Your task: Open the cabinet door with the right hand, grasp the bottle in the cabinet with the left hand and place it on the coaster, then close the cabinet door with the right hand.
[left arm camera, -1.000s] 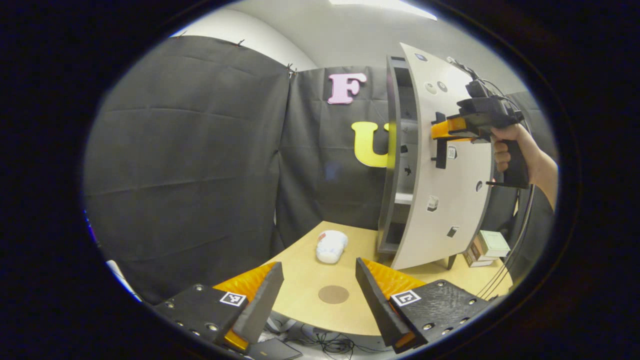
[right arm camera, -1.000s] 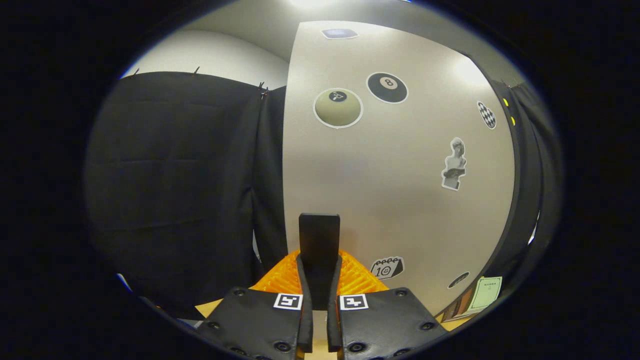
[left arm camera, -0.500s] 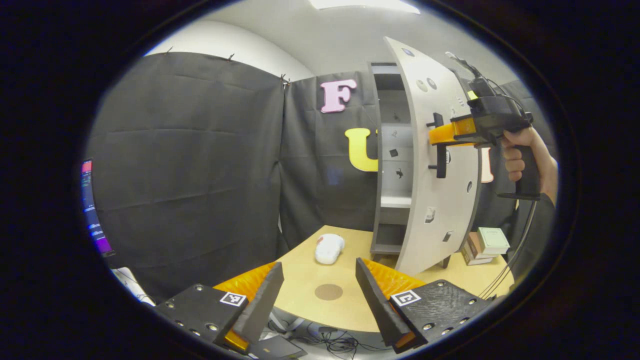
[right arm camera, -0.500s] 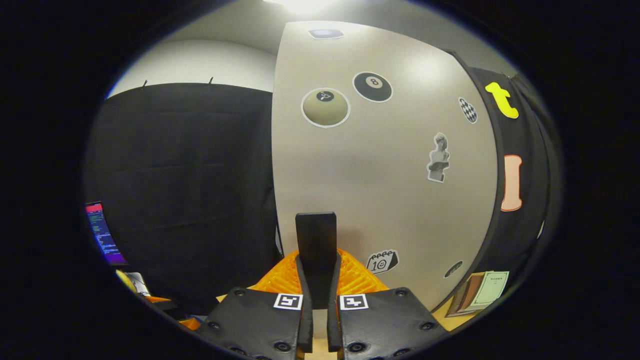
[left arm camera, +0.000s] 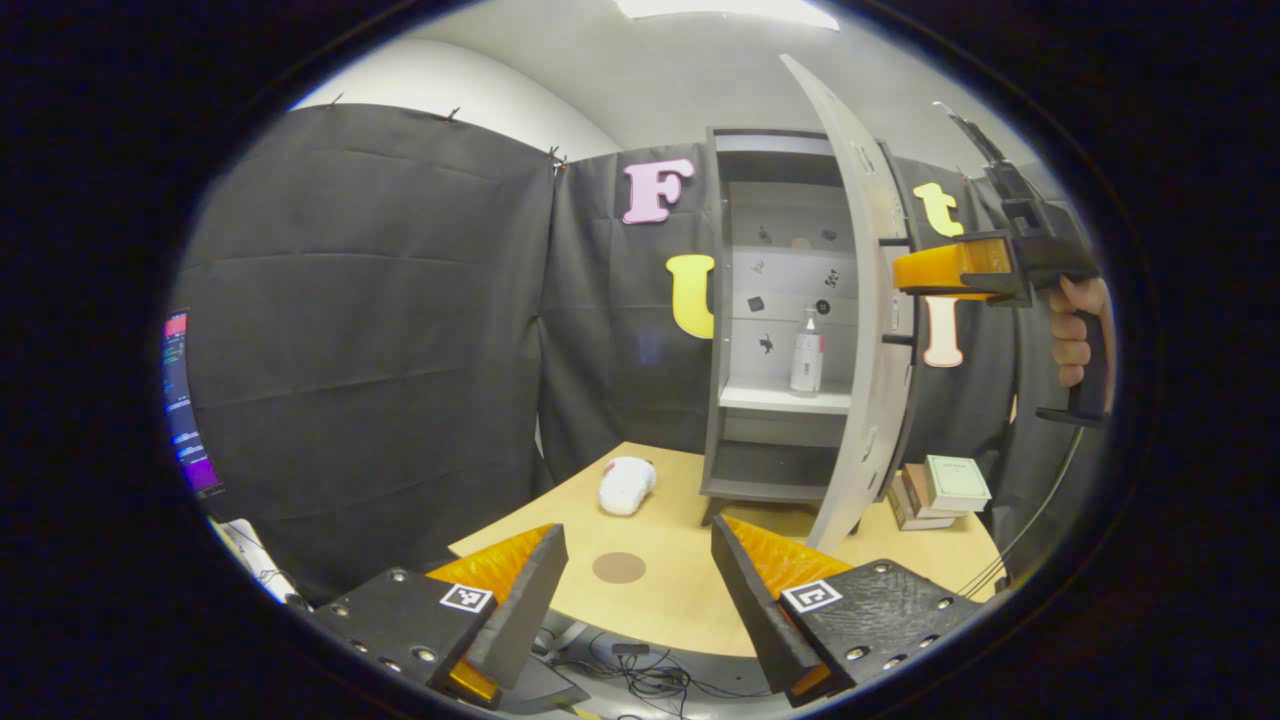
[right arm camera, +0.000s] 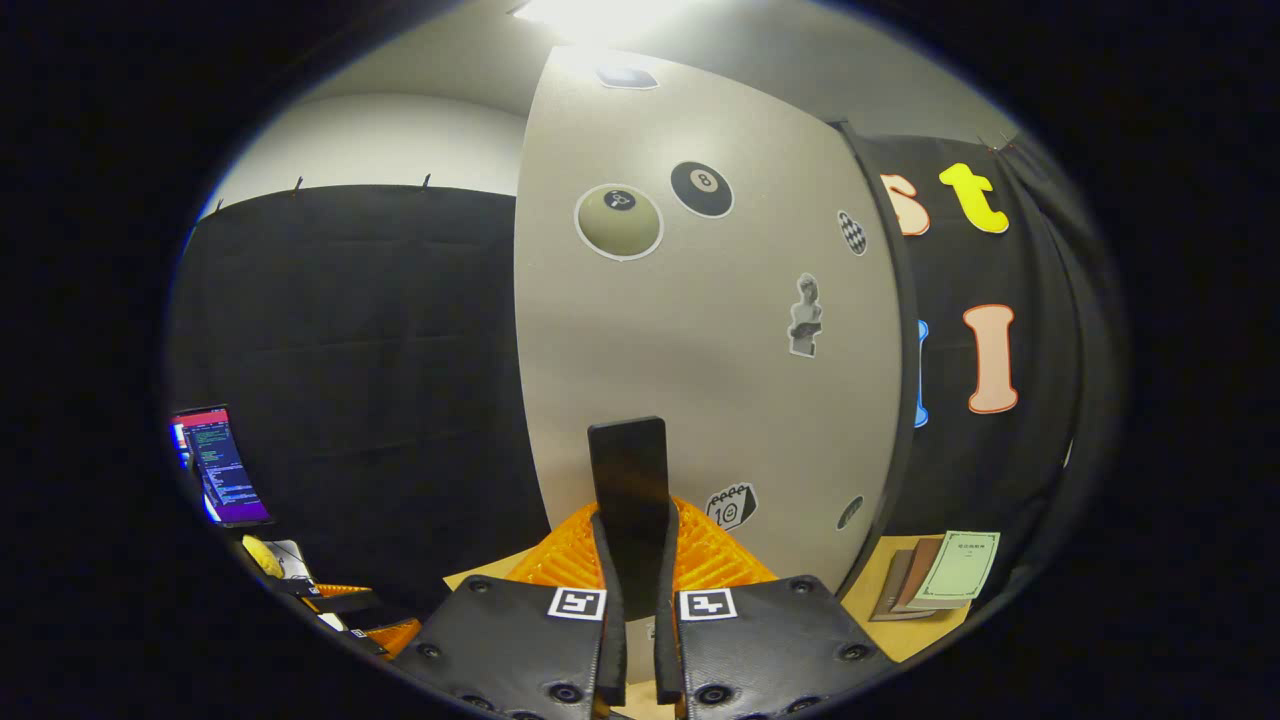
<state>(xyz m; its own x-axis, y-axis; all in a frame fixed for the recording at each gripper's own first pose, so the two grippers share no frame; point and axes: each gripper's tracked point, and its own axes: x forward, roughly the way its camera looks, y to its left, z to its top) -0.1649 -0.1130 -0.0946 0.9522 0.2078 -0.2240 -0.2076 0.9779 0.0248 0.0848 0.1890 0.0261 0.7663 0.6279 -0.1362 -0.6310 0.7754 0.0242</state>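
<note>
From the left gripper view I see the cabinet (left arm camera: 775, 300) at the far side of the table (left arm camera: 680, 590), with its door (left arm camera: 870, 330) swung wide so the shelves are exposed. The bottle (left arm camera: 806, 350) stands upright on the middle shelf (left arm camera: 785, 398), toward the right side of that compartment. The round brown coaster (left arm camera: 619, 567) lies flat on the near part of the table, left of the cabinet and well apart from it. A white bundled object (left arm camera: 627, 485) lies on the table beyond the coaster, just left of the cabinet's base. 2 or 3 books (left arm camera: 940, 487) are stacked on the table to the right of the door.

My left gripper (left arm camera: 640, 590) hangs over the near table edge with its 2 fingers spread wide and nothing between them.

In the right gripper view, my right gripper (right arm camera: 635, 540) is clamped on the door's upright black handle (right arm camera: 628, 480), both fingers pressing its sides. In the left gripper view that gripper appears at the far right, against the door's outer face, with a hand (left arm camera: 1075, 335) around its grip. The door's pale face (right arm camera: 700, 350) carries several stickers. A lit screen (right arm camera: 220, 465) sits at the far left.
</note>
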